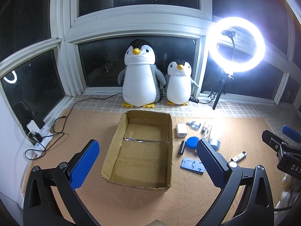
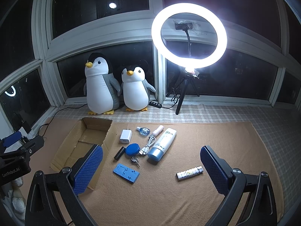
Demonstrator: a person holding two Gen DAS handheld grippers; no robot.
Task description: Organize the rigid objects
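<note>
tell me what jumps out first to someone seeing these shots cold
The lit ring light on its tripod blazes at the window on the right, with two plush penguins sitting on the sill to its left. On the tan mat, an empty cardboard box lies open, with a scatter of small items to its right, such as a white charger and an Aqua tube. Both grippers are open and empty.

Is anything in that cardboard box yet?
Empty. The left wrist view looks straight into the box and shows only its bare taped floor; the small items lie on the mat beside it.
</note>
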